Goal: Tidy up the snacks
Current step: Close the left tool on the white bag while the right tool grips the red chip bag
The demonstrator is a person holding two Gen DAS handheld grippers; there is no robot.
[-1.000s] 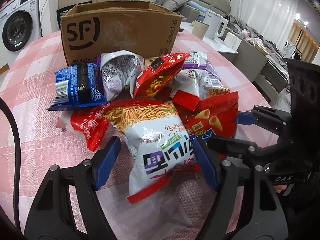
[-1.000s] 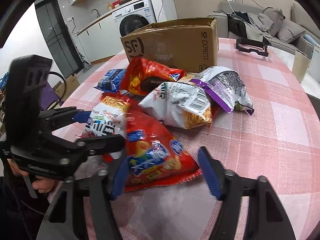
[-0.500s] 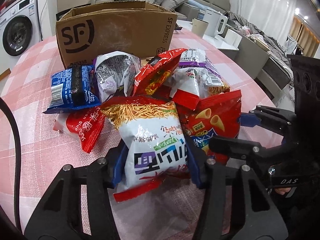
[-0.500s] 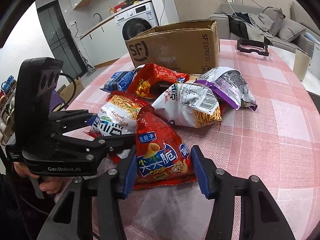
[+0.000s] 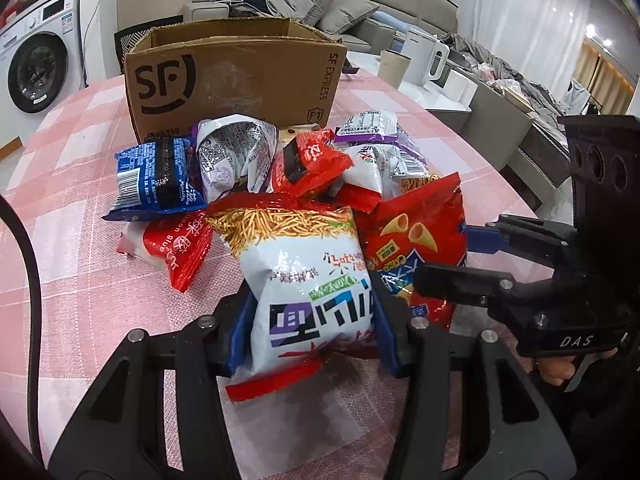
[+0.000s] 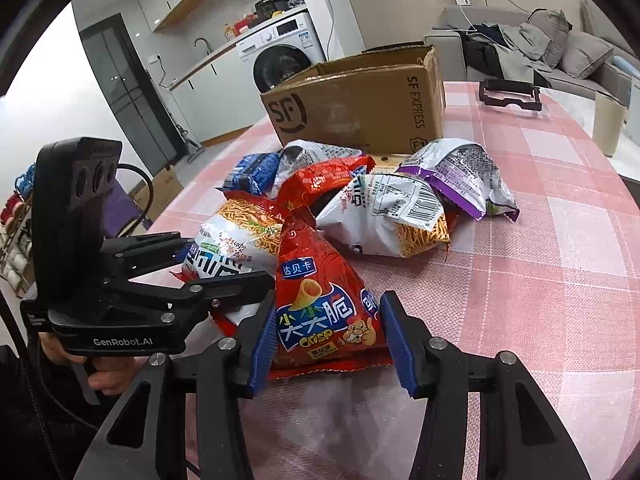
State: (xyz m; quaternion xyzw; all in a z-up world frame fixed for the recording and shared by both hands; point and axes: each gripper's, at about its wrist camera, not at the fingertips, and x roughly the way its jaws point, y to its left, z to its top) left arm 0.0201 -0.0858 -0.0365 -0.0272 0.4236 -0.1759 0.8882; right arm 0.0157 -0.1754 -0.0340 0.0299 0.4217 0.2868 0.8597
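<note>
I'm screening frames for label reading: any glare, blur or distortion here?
Left wrist: sharp; glare streaks the foil bag; fisheye bows the SF Express box. Right wrist: crisp bag print legible, slight sheen; edges vignetted, table checks curve.

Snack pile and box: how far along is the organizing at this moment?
Done: nothing visibly; no snack shows over the cardboard box rim, though its inside is hidden. In hand: the left gripper is shut on the white noodle-snack bag, and the right gripper is shut on the red cone-crisp bag. Left: the blue bag, purple-edged bag and the others on the table.
</note>
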